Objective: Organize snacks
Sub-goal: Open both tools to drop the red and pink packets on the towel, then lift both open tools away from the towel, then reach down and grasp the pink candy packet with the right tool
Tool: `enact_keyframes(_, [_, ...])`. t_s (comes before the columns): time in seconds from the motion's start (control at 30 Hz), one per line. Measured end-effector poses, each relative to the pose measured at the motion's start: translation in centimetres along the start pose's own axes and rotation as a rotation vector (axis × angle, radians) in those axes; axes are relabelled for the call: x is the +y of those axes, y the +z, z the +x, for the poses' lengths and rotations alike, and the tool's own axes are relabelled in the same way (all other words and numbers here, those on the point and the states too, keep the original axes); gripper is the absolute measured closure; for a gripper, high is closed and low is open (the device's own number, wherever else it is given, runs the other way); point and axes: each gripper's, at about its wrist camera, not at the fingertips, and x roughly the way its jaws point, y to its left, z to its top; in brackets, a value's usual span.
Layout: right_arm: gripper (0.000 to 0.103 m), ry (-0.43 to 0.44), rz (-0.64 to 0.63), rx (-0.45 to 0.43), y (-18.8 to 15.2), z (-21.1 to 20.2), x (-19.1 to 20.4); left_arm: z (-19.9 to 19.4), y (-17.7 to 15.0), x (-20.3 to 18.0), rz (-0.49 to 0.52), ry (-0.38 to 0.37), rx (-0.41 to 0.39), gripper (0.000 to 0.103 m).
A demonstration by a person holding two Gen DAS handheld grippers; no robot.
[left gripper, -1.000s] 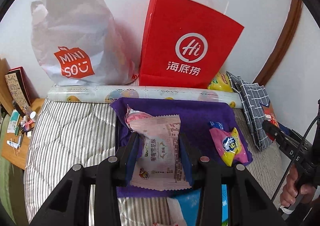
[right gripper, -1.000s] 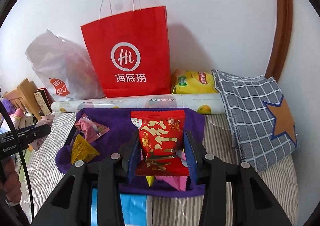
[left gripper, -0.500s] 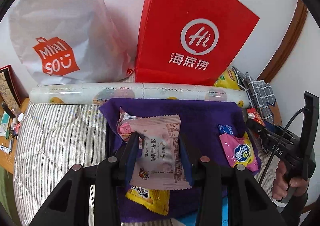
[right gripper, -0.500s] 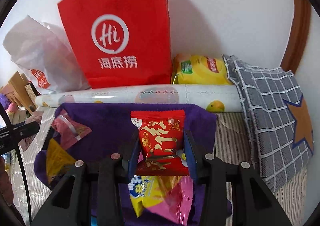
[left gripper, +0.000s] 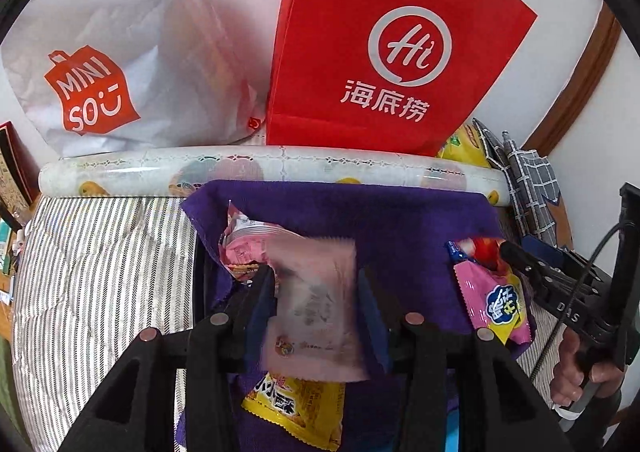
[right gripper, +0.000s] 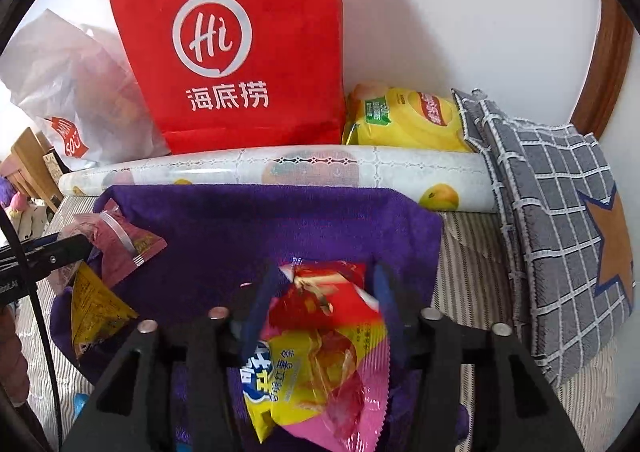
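My left gripper (left gripper: pixel 316 292) has its jaws spread wider than the blurred pink snack packet (left gripper: pixel 316 304), which is dropping between them over the purple cloth (left gripper: pixel 360 219). A second pink packet (left gripper: pixel 244 244) and a yellow packet (left gripper: pixel 296 408) lie under it. My right gripper (right gripper: pixel 324 292) is open too; the red snack packet (right gripper: pixel 324 296), blurred and tilted, falls from it onto a pink and yellow packet (right gripper: pixel 320 376). The right gripper also shows in the left wrist view (left gripper: pixel 516 256), the left one in the right wrist view (right gripper: pixel 76 252).
A red paper bag (left gripper: pixel 392 51) and a white Miniso plastic bag (left gripper: pixel 120 63) stand against the wall behind a rolled printed sheet (left gripper: pixel 280 167). A yellow chip bag (right gripper: pixel 408 119) and grey checked cushion (right gripper: pixel 560 203) are at the right. Striped bedding (left gripper: pixel 100 272) lies left.
Both grippers moved forward and lower over the purple cloth, then opened. The pink packet and the red packet have slipped out and are falling.
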Motion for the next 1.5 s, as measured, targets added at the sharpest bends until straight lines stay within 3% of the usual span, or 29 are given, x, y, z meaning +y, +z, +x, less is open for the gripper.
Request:
enact_keyframes(0.1, [0.046, -0.002, 0.010, -0.008, -0.1, -1.2, 0.1, -0.5, 0.1, 0.0, -0.015, 0.009, 0.003, 0.039])
enact_keyframes(0.23, [0.042, -0.012, 0.012, -0.035, -0.6, -3.7, 0.6, -2.2, -0.1, -0.1, -0.013, 0.013, -0.020, 0.038])
enact_keyframes(0.6, [0.041, -0.069, 0.022, -0.093, -4.4, -10.9, 2.4, -9.5, -3.3, -0.3, -0.006, 0.039, -0.089, 0.038])
enact_keyframes(0.83, [0.041, -0.019, 0.014, -0.061, -8.9, -14.5, 4.3, -14.0, -7.1, -0.1, 0.003, 0.067, -0.111, 0.036])
enact_keyframes(1.03, [0.037, 0.029, 0.033, -0.007, -13.4, -15.2, 5.6, -16.4, -10.5, 0.6, -0.007, 0.078, -0.114, 0.028])
enact_keyframes(1.5, [0.036, 0.074, 0.052, 0.103, -20.9, -14.4, 8.1, -17.6, -15.3, 2.6, -0.035, 0.084, -0.086, 0.028])
